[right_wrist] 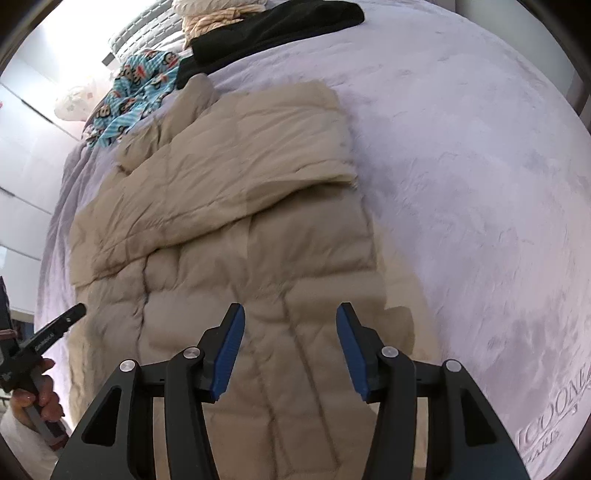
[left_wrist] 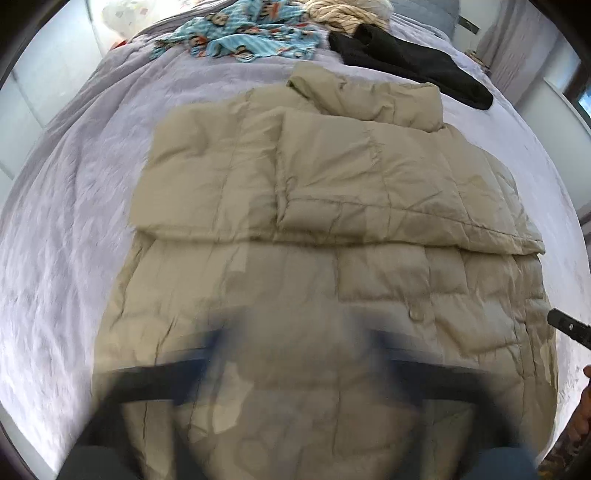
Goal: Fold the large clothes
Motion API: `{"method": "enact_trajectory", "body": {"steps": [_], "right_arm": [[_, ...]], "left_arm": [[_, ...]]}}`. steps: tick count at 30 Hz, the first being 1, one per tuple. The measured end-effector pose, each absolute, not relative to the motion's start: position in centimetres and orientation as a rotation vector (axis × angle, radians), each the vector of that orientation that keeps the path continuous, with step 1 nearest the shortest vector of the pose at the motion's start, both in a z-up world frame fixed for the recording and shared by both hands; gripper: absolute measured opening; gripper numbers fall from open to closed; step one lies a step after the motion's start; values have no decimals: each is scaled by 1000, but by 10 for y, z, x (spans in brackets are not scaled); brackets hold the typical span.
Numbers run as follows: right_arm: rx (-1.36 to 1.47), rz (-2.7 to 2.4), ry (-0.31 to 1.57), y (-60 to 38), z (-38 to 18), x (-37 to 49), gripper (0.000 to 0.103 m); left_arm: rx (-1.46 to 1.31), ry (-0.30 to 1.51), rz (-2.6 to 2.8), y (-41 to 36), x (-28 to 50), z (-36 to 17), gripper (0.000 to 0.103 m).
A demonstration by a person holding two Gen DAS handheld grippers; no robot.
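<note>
A beige quilted puffer jacket (left_wrist: pixel 314 184) lies flat on a lilac bedspread (left_wrist: pixel 74 221), its upper part folded over in a thick layer across the chest. My left gripper (left_wrist: pixel 295 343) hovers over the jacket's lower half, badly blurred, its jaws spread wide with nothing between them. In the right wrist view the same jacket (right_wrist: pixel 221 221) runs up the middle. My right gripper (right_wrist: pixel 290 314) hangs above its near end, blue pads (right_wrist: pixel 229 354) apart and gripping nothing. The left gripper's finger (right_wrist: pixel 55 325) and the hand holding it (right_wrist: pixel 40 395) show at the left edge.
At the far end of the bed lie a blue monkey-print garment (left_wrist: pixel 240 37), a black garment (left_wrist: pixel 406 62) and a cream knit (left_wrist: pixel 340 14). Bare bedspread (right_wrist: pixel 480 184) stretches to the right of the jacket. White cupboard fronts (right_wrist: pixel 22 166) stand beyond the bed's left side.
</note>
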State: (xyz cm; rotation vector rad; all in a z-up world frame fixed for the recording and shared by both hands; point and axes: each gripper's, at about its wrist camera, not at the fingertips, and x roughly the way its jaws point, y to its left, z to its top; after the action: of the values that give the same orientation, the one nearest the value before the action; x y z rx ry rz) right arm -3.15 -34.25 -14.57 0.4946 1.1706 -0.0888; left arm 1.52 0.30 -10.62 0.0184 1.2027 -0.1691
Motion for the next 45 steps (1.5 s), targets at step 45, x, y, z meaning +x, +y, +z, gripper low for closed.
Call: {"method": "enact_trajectory", "body": {"steps": [45], "right_arm": [[693, -32, 1210, -202, -113, -163, 88]], "left_arm": [[40, 1294, -170, 103, -135, -66, 102]]}}
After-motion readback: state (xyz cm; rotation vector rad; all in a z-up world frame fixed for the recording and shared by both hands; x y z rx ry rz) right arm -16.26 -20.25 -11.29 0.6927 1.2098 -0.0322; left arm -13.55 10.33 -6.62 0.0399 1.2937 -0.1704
